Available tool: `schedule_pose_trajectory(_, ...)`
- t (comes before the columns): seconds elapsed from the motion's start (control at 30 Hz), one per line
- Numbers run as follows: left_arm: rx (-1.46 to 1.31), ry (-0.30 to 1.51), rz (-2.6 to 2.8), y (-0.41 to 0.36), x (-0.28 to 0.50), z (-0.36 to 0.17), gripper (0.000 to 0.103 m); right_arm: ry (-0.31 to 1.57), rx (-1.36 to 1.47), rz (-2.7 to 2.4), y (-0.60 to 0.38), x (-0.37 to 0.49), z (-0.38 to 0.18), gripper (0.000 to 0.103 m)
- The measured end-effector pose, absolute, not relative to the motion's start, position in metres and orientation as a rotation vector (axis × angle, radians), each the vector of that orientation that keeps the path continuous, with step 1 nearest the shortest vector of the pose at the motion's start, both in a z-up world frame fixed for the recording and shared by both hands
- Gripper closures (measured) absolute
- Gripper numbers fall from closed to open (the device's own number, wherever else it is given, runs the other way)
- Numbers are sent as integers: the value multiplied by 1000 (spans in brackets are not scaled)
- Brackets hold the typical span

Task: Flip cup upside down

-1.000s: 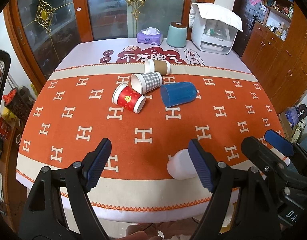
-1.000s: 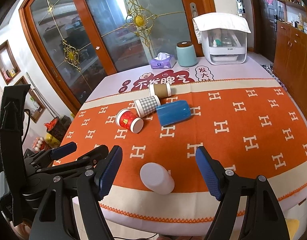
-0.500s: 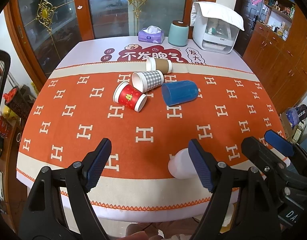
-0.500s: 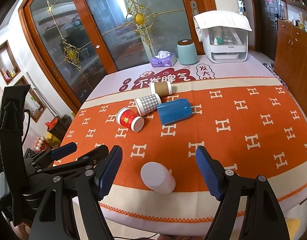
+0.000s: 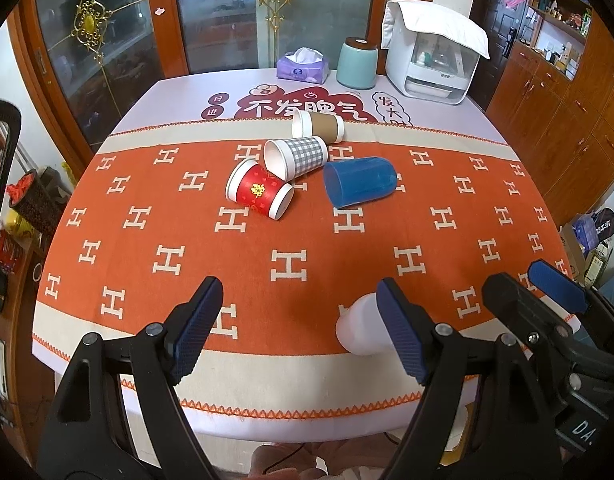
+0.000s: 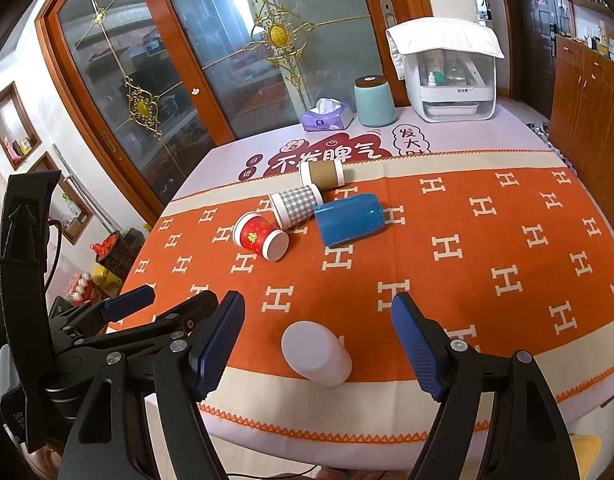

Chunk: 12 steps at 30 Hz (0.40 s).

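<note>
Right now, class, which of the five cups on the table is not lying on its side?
The plain white cup, nearest the right gripper. It stands with its flat base up, while the red, checked, brown-sleeved and blue cups all lie tipped over farther back.

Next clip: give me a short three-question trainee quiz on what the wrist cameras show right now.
1. True or false: the white cup already stands upside down near the table's front edge.
2. Which cup lies closest to the blue cup? A) checked cup B) red cup C) brown-sleeved cup
3. Fill in: the right gripper and the left gripper are both ____.

Key: 1 true; 2 A; 3 open, neither holding a cup.
</note>
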<state>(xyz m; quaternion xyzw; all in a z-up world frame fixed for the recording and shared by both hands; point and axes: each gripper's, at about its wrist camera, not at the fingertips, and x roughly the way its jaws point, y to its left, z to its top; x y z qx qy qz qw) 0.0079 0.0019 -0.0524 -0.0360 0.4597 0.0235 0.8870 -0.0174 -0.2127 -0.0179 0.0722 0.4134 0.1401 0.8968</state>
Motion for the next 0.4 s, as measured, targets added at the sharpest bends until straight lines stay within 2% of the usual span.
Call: schedule_pose_trajectory(0.4, -74, 963, 55, 0, 9, -53, 26, 874, 161, 296, -210, -16, -25, 26)
